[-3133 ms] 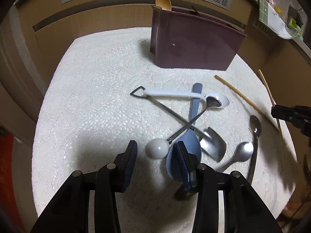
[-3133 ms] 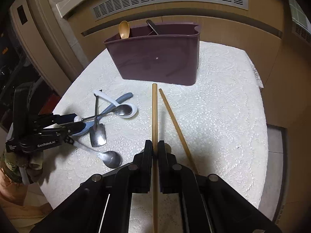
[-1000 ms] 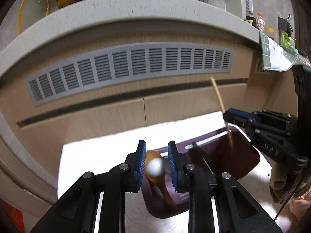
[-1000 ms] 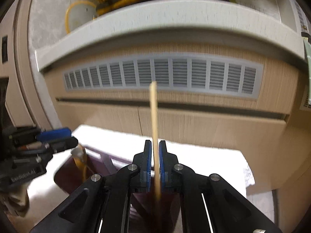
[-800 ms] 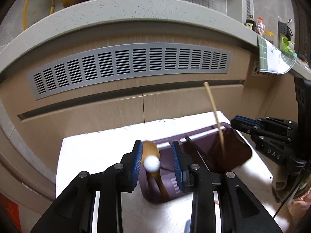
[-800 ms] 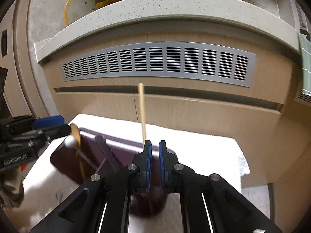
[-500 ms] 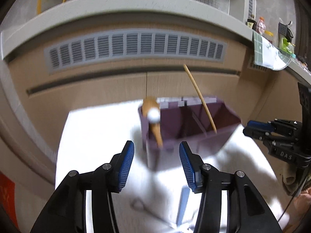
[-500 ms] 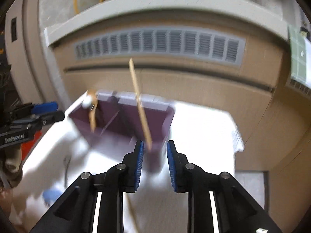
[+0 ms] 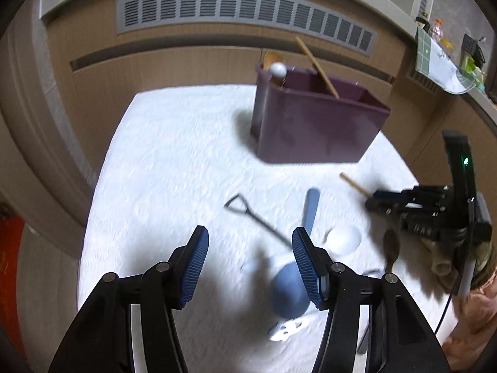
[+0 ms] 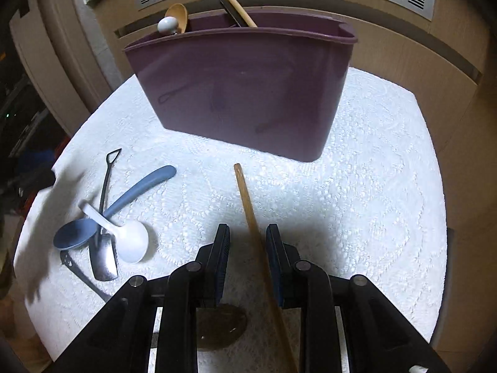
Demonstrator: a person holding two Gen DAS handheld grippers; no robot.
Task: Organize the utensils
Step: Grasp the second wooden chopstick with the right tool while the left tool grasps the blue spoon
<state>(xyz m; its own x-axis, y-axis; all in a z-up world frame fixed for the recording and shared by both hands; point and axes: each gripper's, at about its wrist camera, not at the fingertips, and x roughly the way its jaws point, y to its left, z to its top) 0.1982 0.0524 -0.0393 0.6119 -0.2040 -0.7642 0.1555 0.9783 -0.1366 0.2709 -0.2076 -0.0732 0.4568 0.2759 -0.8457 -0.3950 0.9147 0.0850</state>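
The purple caddy (image 9: pixel 310 118) (image 10: pixel 242 87) stands on the white cloth. In it are a chopstick (image 10: pixel 233 0), a wooden spoon (image 10: pixel 178 14) and a white-knobbed utensil (image 10: pixel 167 25). My left gripper (image 9: pixel 250 248) hangs over the cloth with its jaws opening and nothing between them. Just right of it lie a blue spoon (image 9: pixel 292 289), a white spoon (image 9: pixel 343 236) and a shovel-handled spoon (image 9: pixel 257 217). My right gripper (image 10: pixel 248 242) is low over a second chopstick (image 10: pixel 245 192). Its jaws are closing with that chopstick between them, and a gap still shows on both sides.
A dark brown spoon (image 10: pixel 223 326) lies under my right gripper. The cloth (image 10: pixel 372 202) ends at a curved table edge, with a wooden panel and grey vent (image 9: pixel 242 9) behind the caddy. A sleeve (image 9: pixel 478 320) shows at the right.
The left gripper let the white-knobbed utensil go into the caddy and opened. The right gripper dropped its chopstick there. Both then swung down to the table, the right one straddling the second chopstick.
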